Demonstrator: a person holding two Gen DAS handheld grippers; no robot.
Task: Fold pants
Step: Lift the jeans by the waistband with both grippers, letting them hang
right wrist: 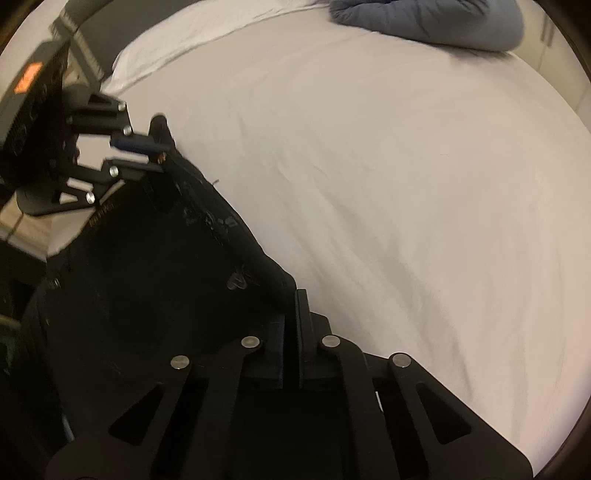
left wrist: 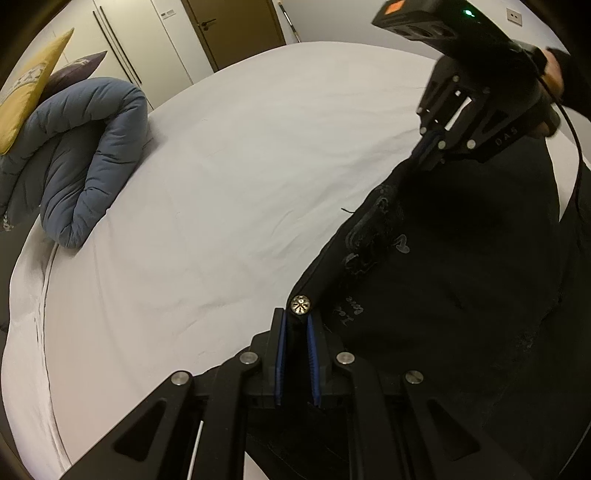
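Note:
Black pants (left wrist: 461, 266) with pale printed marks hang between my two grippers above a white bed (left wrist: 229, 192). My left gripper (left wrist: 295, 325) is shut on the waistband beside a metal button (left wrist: 301, 305). My right gripper (left wrist: 430, 153) is shut on the other end of the waistband, up at the right of the left wrist view. In the right wrist view the pants (right wrist: 147, 266) stretch from my right gripper (right wrist: 291, 314) to my left gripper (right wrist: 155, 151) at the upper left. The lower part of the pants is hidden below the frames.
A folded blue quilt (left wrist: 85, 155) lies at the far left of the bed, with a yellow pillow (left wrist: 26, 92) and a dark pillow behind it. The quilt also shows in the right wrist view (right wrist: 436, 22). White wardrobes and a brown door (left wrist: 236, 26) stand beyond the bed.

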